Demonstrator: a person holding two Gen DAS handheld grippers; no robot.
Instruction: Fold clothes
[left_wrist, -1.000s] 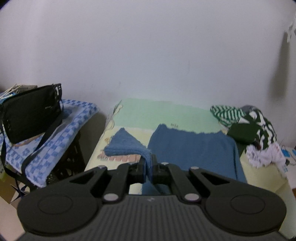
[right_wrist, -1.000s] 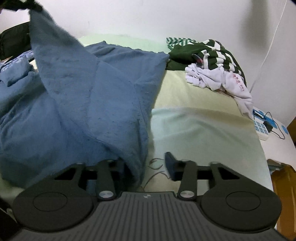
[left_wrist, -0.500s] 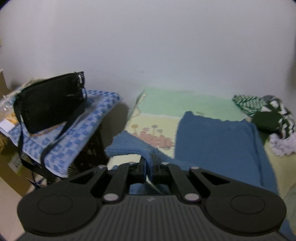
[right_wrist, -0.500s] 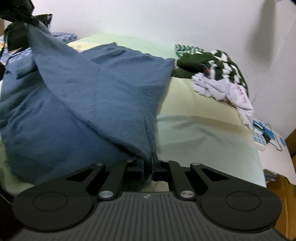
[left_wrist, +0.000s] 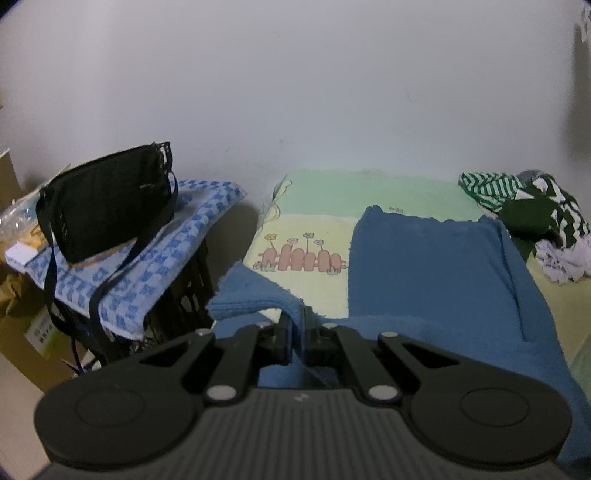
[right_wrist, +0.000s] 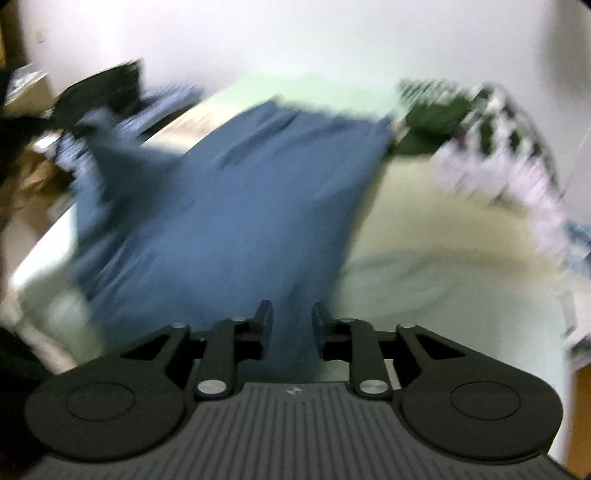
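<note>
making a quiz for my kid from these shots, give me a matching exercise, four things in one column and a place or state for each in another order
Things:
1. black bag
2. blue cloth
3. green striped clothes
4. left gripper

Places or states:
A. piled at the bed's far right corner
B. shut on a blue corner
C. on the checked cloth left of the bed
D. spread across the bed

Pairs: 1-C, 2-D, 3-A, 4-B

The blue towel (left_wrist: 436, 266) looks like nubbly matt terry cloth; the black bag (left_wrist: 107, 206) like matt woven fabric.
</note>
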